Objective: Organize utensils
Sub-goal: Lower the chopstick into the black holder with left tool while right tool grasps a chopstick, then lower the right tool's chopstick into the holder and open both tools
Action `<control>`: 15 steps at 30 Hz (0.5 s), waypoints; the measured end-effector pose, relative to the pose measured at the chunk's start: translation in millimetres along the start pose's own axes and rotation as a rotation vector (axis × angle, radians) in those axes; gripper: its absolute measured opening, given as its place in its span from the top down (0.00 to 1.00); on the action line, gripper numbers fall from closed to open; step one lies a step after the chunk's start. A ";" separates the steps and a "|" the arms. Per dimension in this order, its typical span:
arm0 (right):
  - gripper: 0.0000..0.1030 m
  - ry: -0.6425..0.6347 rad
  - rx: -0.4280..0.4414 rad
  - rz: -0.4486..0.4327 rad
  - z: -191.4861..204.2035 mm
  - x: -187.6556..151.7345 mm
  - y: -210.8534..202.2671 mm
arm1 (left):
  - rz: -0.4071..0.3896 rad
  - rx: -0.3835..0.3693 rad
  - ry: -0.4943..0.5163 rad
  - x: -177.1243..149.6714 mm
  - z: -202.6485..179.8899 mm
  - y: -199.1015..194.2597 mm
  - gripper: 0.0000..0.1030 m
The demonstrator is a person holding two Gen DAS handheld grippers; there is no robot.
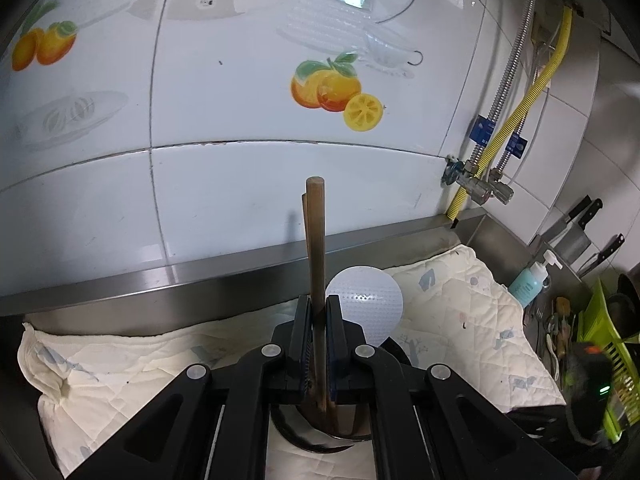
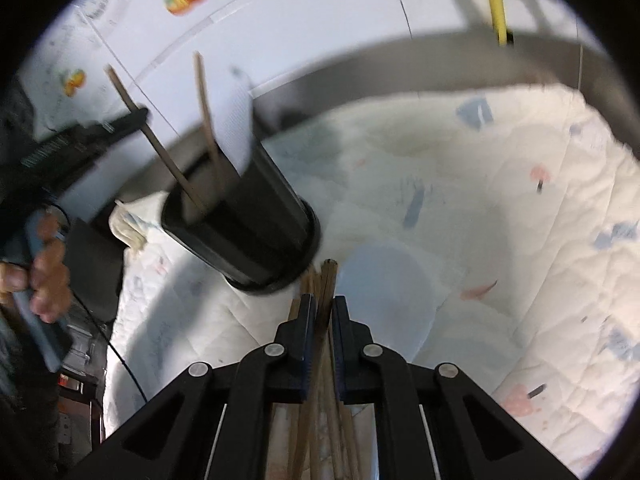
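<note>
My right gripper (image 2: 324, 308) is pinched nearly closed on a bundle of chopsticks (image 2: 320, 360); I judge the grip should stay firm and the tips be lined up over the black holder (image 2: 240, 216) standing near on the quilted cloth (image 2: 500, 200) that covers the counter. My left gripper (image 1: 319, 312) is clamped on a chopstick (image 1: 316, 248) standing in that holder, beside the white rice paddle (image 1: 366, 300).

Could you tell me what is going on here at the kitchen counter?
A person is sorting utensils with a handheld gripper in each hand. The left gripper is shut on a wooden chopstick that stands in the black utensil holder, beside a white perforated rice paddle. The right gripper is shut on a bundle of chopsticks just in front of that holder, over the quilted cloth.
</note>
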State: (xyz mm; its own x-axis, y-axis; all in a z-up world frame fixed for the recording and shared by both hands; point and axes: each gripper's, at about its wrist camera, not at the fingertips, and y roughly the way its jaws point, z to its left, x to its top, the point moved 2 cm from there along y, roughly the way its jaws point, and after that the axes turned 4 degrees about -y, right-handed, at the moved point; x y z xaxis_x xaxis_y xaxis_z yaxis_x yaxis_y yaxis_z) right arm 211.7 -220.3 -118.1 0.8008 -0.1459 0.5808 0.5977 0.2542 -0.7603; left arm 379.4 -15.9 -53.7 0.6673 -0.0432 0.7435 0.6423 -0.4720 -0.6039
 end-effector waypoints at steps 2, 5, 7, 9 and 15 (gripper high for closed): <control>0.91 -0.018 0.002 -0.042 2.7 7.7 -14.5 | 0.000 0.001 -0.006 -0.3 1.1 -0.9 0.94; 0.91 -0.040 0.006 -0.096 7.4 16.6 -30.6 | 0.000 0.001 -0.010 -0.3 1.8 -1.6 0.94; 0.91 -0.051 0.008 -0.131 8.8 23.2 -41.3 | -0.001 0.001 -0.009 -0.2 2.2 -1.4 0.94; 0.91 -0.058 0.016 -0.171 12.9 31.3 -52.7 | -0.001 0.000 -0.010 -0.2 2.2 -1.6 0.94; 0.91 -0.090 0.021 -0.280 25.0 57.0 -80.6 | -0.001 0.003 -0.014 0.1 4.4 -3.1 0.94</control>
State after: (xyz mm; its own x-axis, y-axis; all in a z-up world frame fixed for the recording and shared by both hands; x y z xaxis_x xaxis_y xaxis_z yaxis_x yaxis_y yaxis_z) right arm 208.2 -225.3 -16.5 0.5974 -0.1278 0.7917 0.7937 0.2355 -0.5609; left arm 379.1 -10.5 -53.0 0.6722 -0.0305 0.7397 0.6439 -0.4690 -0.6045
